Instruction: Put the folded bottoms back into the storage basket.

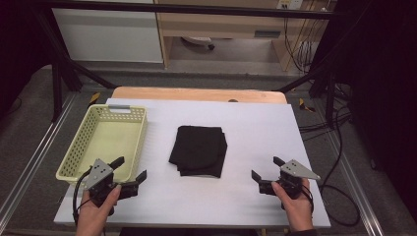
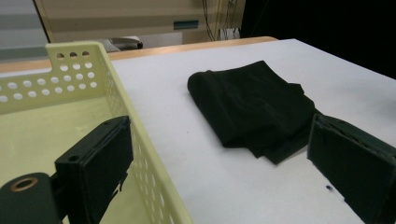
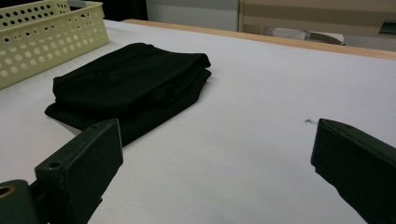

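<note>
**Folded black cloth: soft, light, best taken by an edge**

The folded black cloth [image 1: 199, 150] lies flat in the middle of the white bench [image 1: 255, 123], just to the right of the yellow basket [image 1: 129, 114] and apart from it. It is a stack of several layers, roughly square, with the rounded fold on the far side and the loose edges stepping out at the near right corner, as the left gripper view [image 2: 261, 105] shows. Judging by how it slumps and drapes, it is limp fabric: light, not fragile, unlikely to slip on the matte bench cover, but sure to sag and come unfolded if lifted by a single top layer.

The basket stands empty at the left of the bench, its perforated wall close to the cloth's left side in the right gripper view [image 3: 46, 44].

The left gripper [image 1: 129, 172] is held above the basket's near right corner, jaws spread wide with nothing between them. The right gripper [image 1: 266, 169] hangs over bare bench to the cloth's right, also spread wide and empty.

A sound hold would probably pinch all layers together at the two near corners, one gripper each, jaws sliding under the bottom layer so the stack lifts as one.
</note>
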`<state>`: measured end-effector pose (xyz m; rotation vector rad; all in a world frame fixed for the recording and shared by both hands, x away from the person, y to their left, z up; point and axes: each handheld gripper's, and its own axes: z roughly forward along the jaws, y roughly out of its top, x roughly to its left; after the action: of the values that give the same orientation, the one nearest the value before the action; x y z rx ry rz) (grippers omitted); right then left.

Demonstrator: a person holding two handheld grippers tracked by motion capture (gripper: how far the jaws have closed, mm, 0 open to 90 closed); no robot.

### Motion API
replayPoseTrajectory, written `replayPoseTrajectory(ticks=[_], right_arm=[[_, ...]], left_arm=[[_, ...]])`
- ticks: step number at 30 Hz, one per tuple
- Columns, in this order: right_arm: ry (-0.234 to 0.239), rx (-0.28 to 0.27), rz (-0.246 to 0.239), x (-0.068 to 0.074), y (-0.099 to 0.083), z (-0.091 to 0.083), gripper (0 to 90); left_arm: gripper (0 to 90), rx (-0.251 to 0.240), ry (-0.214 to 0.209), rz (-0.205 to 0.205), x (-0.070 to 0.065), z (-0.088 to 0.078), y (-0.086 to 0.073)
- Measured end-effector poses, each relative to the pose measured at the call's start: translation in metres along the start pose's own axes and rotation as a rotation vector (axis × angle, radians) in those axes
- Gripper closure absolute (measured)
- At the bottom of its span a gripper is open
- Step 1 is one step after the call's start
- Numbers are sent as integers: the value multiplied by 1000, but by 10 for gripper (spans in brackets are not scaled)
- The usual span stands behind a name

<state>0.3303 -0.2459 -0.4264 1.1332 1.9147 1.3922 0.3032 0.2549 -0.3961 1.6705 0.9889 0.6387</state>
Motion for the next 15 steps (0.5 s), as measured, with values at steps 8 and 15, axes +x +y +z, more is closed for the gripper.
replayPoseTrajectory(ticks=[8,15], right_arm=[[-4,16,-25,6,3,3,28],[6,46,-47,11,4,5,32]], left_arm=[[67,-22,-1,16,-7,2,0],[70,3,-87,26,-29,7,2]])
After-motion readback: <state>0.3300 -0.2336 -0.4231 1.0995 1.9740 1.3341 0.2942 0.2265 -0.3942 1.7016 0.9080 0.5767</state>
